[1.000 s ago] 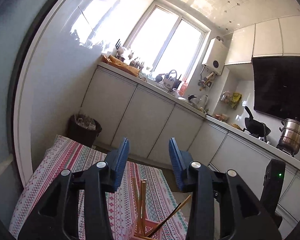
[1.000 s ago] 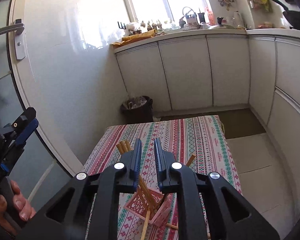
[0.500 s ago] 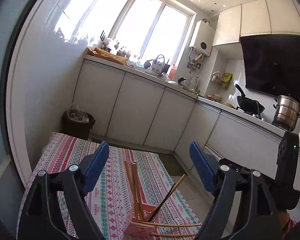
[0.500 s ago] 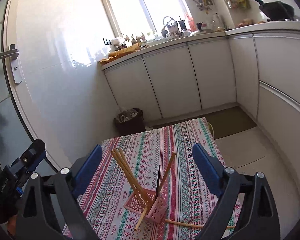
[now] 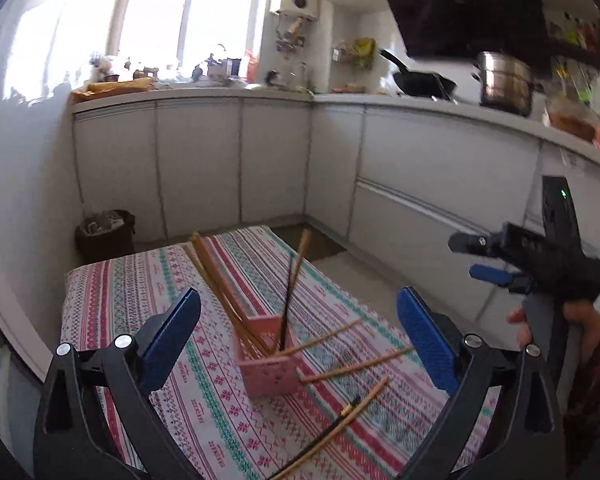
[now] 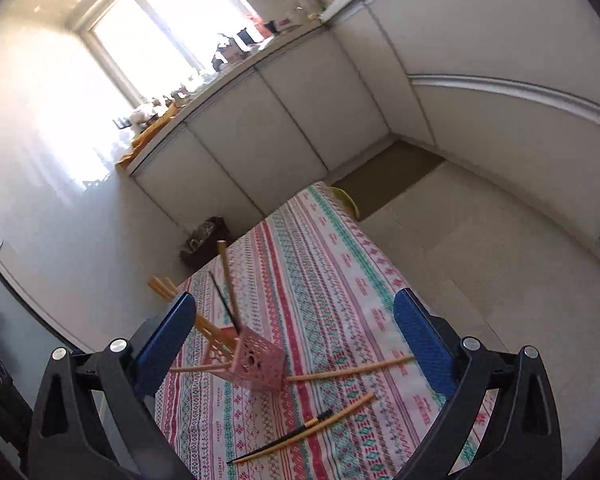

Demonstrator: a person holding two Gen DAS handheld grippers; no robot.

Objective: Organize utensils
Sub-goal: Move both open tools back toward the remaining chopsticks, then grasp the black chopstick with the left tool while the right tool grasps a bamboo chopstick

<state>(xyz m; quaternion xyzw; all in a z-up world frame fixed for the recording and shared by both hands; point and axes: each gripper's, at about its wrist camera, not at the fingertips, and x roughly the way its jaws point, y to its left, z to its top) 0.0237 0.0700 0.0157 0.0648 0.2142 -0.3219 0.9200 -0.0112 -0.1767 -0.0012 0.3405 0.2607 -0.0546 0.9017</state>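
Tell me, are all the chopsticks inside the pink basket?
No, several chopsticks lie flat on the tablecloth beside the pink basket, while only some stand in it.

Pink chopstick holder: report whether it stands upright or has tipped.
Upright. The pink holder stands on its base on the tablecloth, several chopsticks leaning out of its open top.

A basket [image 5: 269, 364] is standing on a cloth-covered table [image 5: 148, 304], with several chopsticks [image 5: 220, 280] leaning inside it. More loose chopsticks [image 5: 352, 368] are lying on the cloth to its right and in front. A bin [image 5: 104, 234] is sitting behind the table, before the cabinets [image 5: 236, 160]
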